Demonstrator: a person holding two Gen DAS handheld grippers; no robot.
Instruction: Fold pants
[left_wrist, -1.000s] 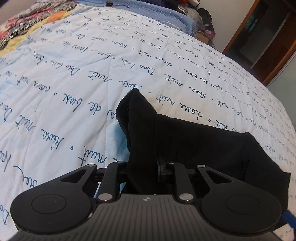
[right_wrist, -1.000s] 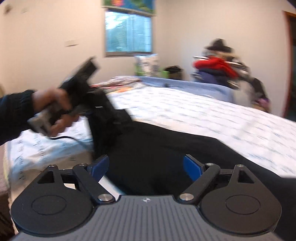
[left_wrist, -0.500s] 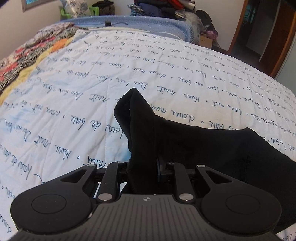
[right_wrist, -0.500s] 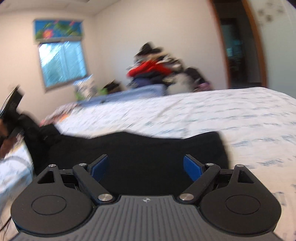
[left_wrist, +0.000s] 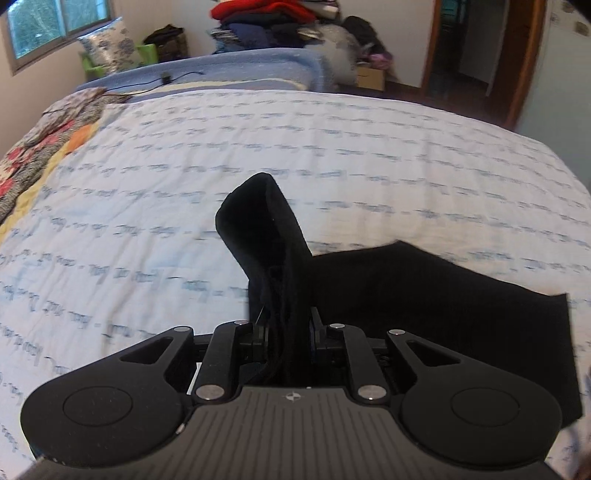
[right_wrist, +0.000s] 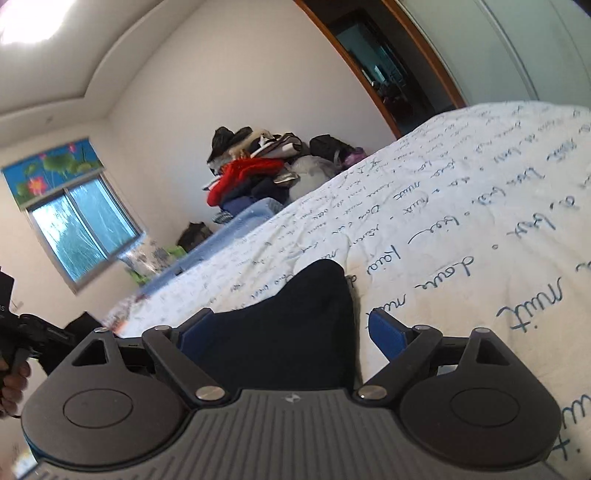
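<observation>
Pinching the black pants, the left hand-held gripper tightens, angled downward; the right gapes.

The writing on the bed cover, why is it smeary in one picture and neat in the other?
Left wrist view: the bed cover print is streaked by motion blur. Right wrist view: the writing is sharp, the fisheye curves everything.

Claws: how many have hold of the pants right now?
1. The left claw is pinching a bunched fold of the black pants, tightening further. The right claw is spread wide around another corner of them, and opening, not gripping.
</observation>
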